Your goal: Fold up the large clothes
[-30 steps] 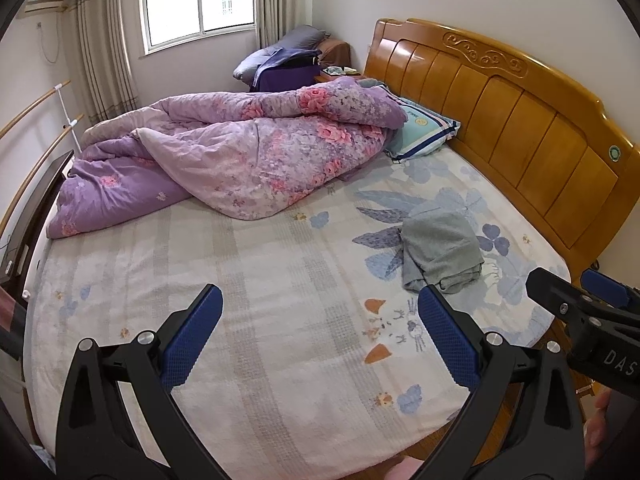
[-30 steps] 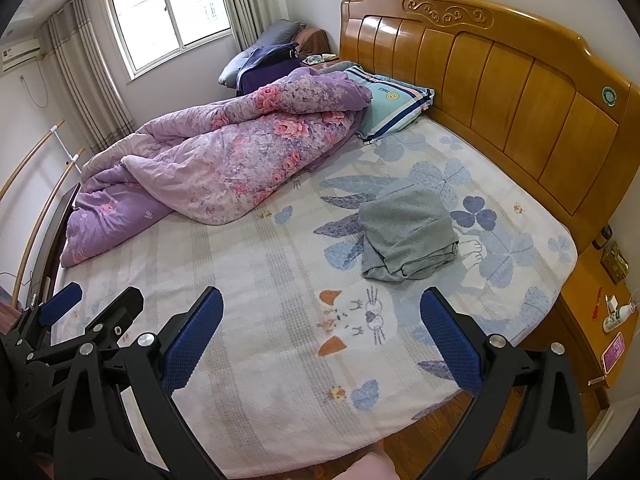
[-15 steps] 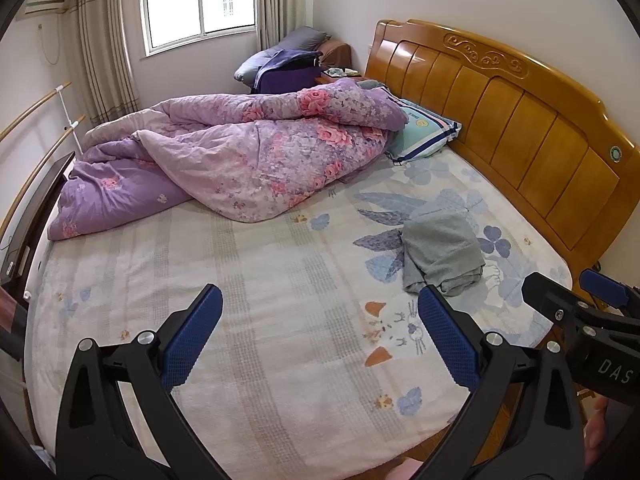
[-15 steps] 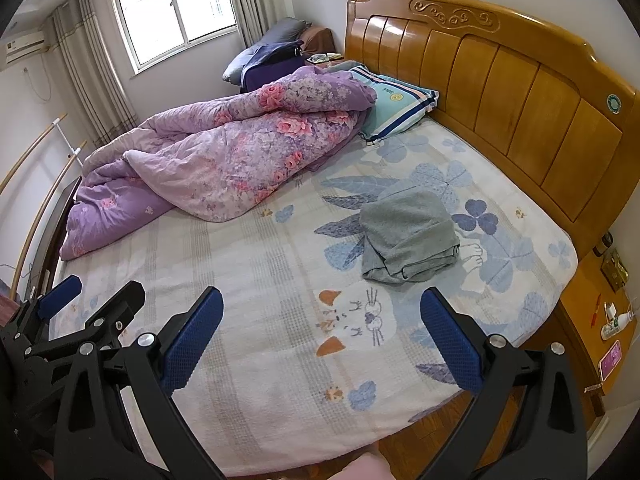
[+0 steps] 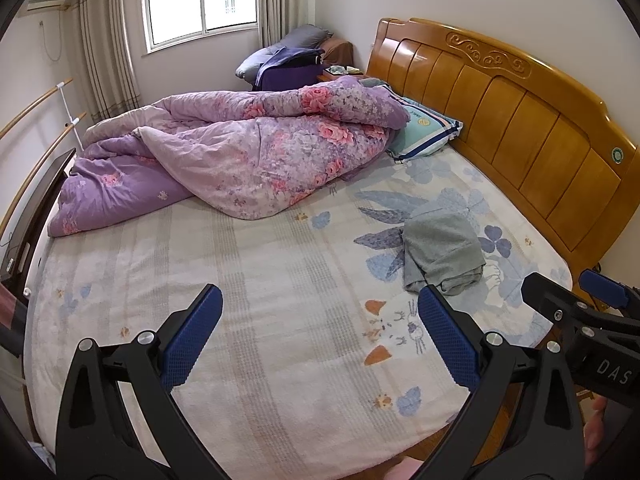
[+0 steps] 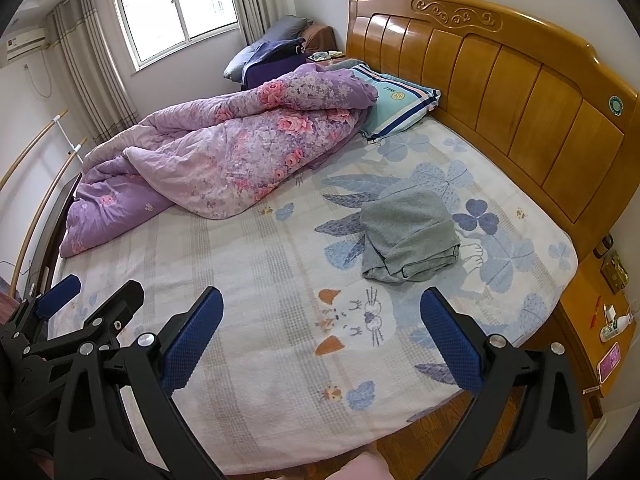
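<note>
Left gripper [image 5: 320, 336] agape, right gripper [image 6: 322, 338] agape, both empty, above bed [image 6: 248, 280] foot edge. Grey garment [image 6: 408, 234] bundled near headboard side: soft, light, floppy; pinch loose near hem.

Folded grey garment [image 6: 408, 234] on bed.

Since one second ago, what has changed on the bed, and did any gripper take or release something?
Almost nothing changed. Both cameras shifted very slightly, so the view of the bed drifted a little. The left gripper and right gripper were open and empty then, as now; nothing was taken or let go. The grey garment lies folded in the same place near the headboard, and the purple quilt is unmoved.
</note>
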`<state>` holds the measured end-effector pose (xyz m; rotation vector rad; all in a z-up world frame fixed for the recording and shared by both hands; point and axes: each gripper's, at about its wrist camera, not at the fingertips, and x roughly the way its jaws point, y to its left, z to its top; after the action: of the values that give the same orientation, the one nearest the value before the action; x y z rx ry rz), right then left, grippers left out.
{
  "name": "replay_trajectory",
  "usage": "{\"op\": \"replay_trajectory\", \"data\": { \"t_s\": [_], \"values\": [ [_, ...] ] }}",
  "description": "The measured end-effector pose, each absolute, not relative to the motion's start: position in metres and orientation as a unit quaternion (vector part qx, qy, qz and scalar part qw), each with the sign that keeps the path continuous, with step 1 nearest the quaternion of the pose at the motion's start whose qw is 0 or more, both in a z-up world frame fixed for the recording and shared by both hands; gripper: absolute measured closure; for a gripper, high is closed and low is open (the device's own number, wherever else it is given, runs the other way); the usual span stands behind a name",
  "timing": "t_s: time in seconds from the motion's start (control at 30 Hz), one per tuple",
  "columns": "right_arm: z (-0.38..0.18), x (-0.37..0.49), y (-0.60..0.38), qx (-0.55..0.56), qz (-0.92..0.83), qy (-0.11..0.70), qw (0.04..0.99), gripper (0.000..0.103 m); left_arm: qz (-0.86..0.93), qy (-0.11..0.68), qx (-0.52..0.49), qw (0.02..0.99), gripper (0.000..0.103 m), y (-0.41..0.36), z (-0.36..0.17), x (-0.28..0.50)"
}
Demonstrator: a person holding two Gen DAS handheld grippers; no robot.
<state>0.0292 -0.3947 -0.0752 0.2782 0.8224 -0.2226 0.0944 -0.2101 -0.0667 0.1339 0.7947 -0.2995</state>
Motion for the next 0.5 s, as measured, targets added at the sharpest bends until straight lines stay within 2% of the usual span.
{"op": "replay_trajectory", "data": {
  "t_s": [0.5],
  "values": [
    [-0.079,0.041,-0.402,0.137,-0.105,0.397,0.902,0.008,-0.153,0.388,0.070,0.906,0.005,-0.219,-0.072,0.097]
  ]
}}
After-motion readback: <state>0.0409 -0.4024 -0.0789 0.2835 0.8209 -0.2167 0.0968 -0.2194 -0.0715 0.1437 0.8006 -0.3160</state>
